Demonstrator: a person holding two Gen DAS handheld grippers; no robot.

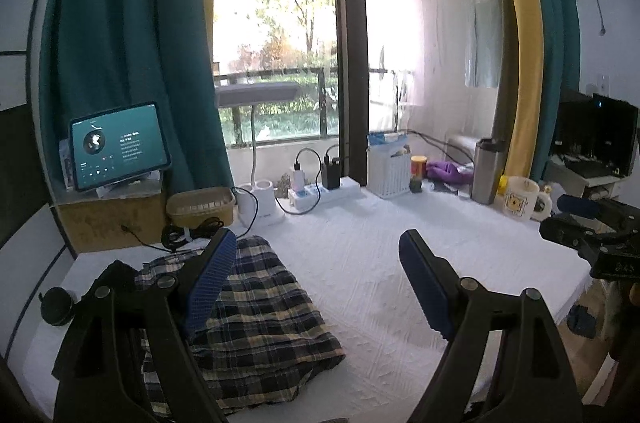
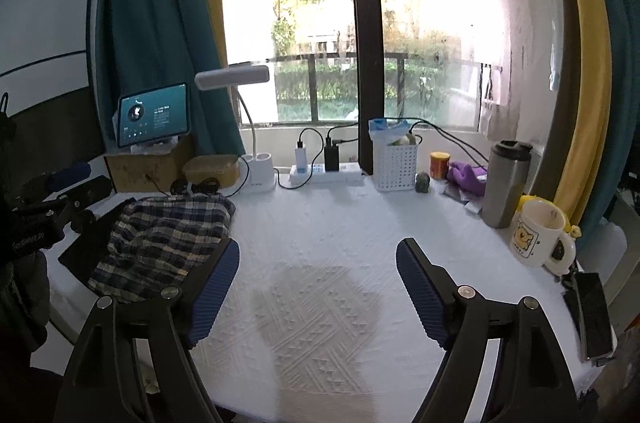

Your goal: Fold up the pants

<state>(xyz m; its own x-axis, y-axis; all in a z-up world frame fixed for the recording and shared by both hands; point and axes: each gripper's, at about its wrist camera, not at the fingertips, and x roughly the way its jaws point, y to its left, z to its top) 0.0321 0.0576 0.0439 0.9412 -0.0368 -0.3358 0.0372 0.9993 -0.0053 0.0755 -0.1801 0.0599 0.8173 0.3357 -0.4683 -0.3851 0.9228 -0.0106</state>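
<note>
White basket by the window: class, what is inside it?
The white basket holds a blue-and-white packet and something pale and rounded; its perforated walls hide anything lower down.

We see our right gripper (image 2: 318,287) held wide apart over the bare white textured table cover (image 2: 320,223), nothing between its blue pads. The folded plaid pants (image 2: 160,243) lie left; a bear mug (image 2: 538,237) stands right.
</note>
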